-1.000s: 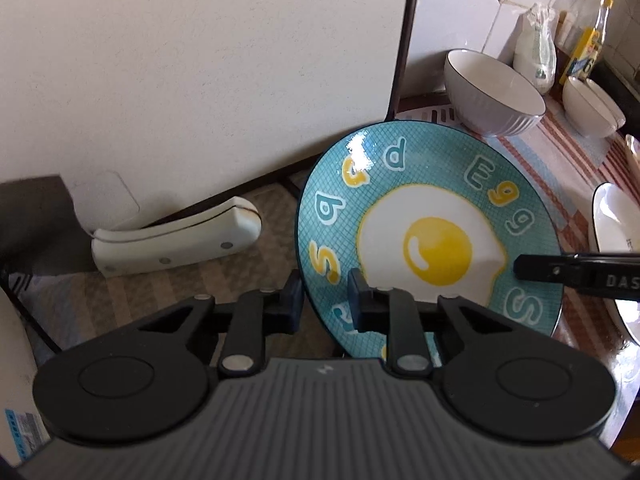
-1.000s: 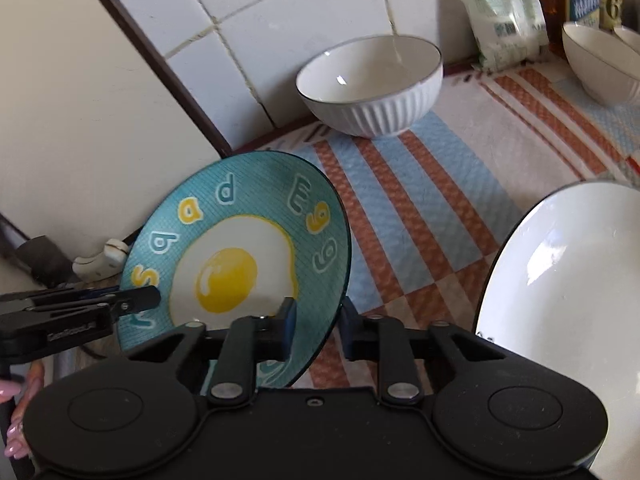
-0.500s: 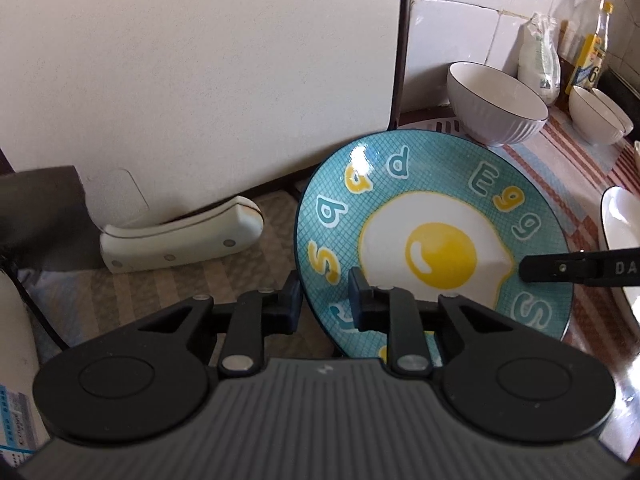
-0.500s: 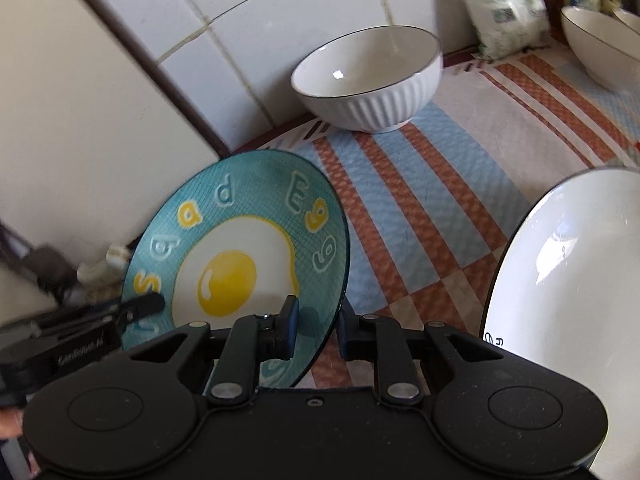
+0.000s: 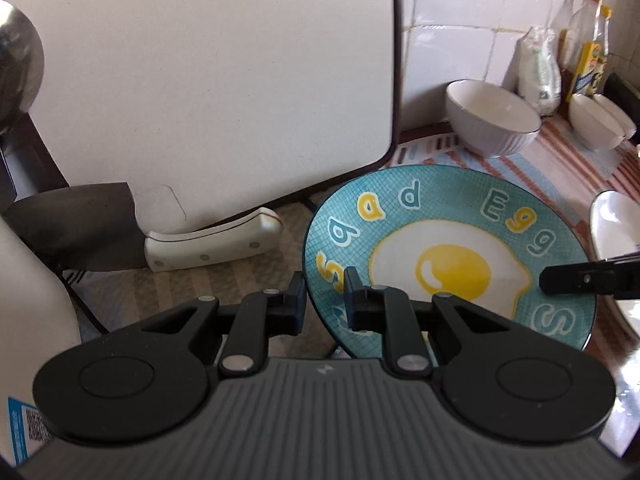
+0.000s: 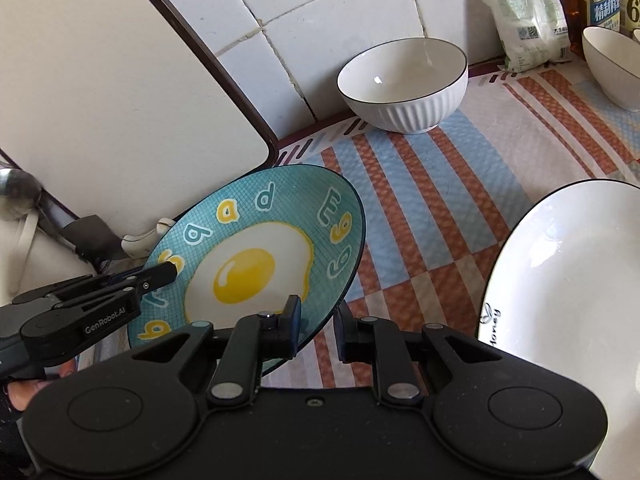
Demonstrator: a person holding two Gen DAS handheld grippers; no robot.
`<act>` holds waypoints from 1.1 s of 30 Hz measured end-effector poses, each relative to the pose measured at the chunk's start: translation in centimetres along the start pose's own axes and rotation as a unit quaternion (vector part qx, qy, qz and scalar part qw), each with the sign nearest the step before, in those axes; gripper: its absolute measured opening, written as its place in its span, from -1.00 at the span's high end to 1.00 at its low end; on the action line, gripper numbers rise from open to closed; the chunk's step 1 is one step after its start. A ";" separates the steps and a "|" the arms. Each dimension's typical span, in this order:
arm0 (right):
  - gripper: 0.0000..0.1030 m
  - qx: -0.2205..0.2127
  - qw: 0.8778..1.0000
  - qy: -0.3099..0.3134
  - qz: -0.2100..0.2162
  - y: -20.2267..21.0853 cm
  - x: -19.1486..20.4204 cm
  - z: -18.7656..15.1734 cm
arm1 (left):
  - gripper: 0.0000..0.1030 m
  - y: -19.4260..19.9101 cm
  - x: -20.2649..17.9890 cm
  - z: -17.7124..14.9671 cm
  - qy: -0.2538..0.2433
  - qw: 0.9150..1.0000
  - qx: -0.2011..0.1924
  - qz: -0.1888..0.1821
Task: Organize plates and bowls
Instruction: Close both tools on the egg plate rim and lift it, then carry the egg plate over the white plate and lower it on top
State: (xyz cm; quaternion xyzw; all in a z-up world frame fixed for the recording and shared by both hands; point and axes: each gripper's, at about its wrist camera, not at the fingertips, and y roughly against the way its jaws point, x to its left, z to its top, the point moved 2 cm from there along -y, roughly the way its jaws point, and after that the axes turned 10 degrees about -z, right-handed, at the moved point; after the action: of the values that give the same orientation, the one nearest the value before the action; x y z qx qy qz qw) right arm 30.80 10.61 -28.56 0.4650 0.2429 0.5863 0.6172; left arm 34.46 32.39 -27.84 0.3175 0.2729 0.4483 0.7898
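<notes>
The left gripper (image 5: 325,296) has its fingers nearly together, pinching the near left rim of the egg plate (image 5: 452,256), one finger under the rim and one over it. The right gripper (image 6: 316,326) is closed the same way on the opposite rim; in the left wrist view its tip enters from the right edge of the frame and lies on the plate's right side. Held by both, the plate sits in the lower middle of each frame, tilted, above the striped mat (image 6: 420,200).

In the right wrist view a ribbed bowl (image 6: 404,84) stands upper middle on the mat against the tiled wall, well apart from the plate. Another bowl (image 6: 612,64) is at the upper right edge, beside a bag (image 6: 524,12). A white plate (image 6: 568,304) fills the lower right.

In the left wrist view a cleaver (image 5: 160,236) lies at mid left on the bench, at the foot of a white board (image 5: 208,88) leaning on the wall.
</notes>
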 end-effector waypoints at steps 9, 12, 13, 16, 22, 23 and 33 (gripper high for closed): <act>0.58 -0.042 0.999 -0.006 -0.025 6.9 -3.4 -0.4 | 0.67 2.8 -6.2 2.1 -0.021 0.999 -0.019 -0.032; 0.58 -0.051 0.998 -0.003 -0.035 9.3 -4.6 -0.4 | 0.67 3.7 -8.4 2.7 -0.039 0.998 -0.024 -0.044; 0.58 -0.053 0.998 -0.008 -0.034 9.8 -5.1 -0.4 | 0.67 3.9 -9.3 2.8 -0.050 0.997 -0.029 -0.044; 0.58 -0.056 0.997 -0.038 -0.032 11.0 -6.9 -0.4 | 0.67 3.9 -11.3 3.4 -0.057 0.997 -0.025 -0.050; 0.58 -0.069 0.995 -0.067 -0.041 12.8 -9.6 -1.2 | 0.67 3.2 -14.3 3.9 -0.065 0.995 -0.016 -0.074; 0.58 -0.067 0.994 -0.075 -0.040 12.9 -10.3 -1.3 | 0.67 3.0 -14.9 3.9 -0.073 0.994 -0.014 -0.077; 0.59 -0.051 0.988 -0.142 -0.041 12.2 -15.0 -4.1 | 0.67 -0.2 -18.0 2.6 -0.085 0.991 0.032 -0.099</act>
State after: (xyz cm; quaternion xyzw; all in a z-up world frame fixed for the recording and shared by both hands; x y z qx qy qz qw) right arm 18.39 -3.92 -23.64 0.5007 0.1416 0.5000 0.6923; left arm 28.30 15.75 -23.68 0.3512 0.2487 0.3301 0.8401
